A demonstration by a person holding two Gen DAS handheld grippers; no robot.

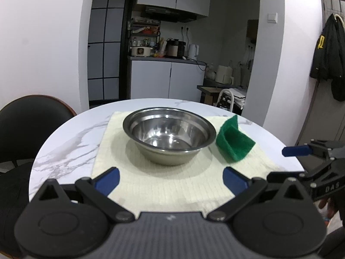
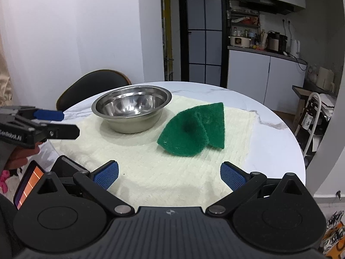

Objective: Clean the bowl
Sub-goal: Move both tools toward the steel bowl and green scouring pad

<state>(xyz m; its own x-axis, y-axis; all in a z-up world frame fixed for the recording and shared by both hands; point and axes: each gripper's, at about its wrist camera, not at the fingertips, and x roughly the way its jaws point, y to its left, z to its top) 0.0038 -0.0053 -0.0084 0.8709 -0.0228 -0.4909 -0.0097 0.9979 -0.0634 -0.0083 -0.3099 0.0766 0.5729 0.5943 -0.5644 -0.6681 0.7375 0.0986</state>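
Bowl (image 1: pixel 169 135), one and made of steel, is sitting upright on one cream cloth (image 1: pixel 168 185) that is covering the middle of a round marble table (image 1: pixel 64 142). One green scouring pad (image 1: pixel 234 141) is lying folded on the same cloth just beside the bowl, to its right, not touching it. Two grippers are hovering over the near edge of the cloth: the left gripper (image 1: pixel 171 180) is facing the bowl with its two blue pads spread wide and gripping nothing, and the right gripper (image 2: pixel 169 176) is facing the pad, also spread wide and empty. One dark chair (image 2: pixel 92 90) is standing behind the table
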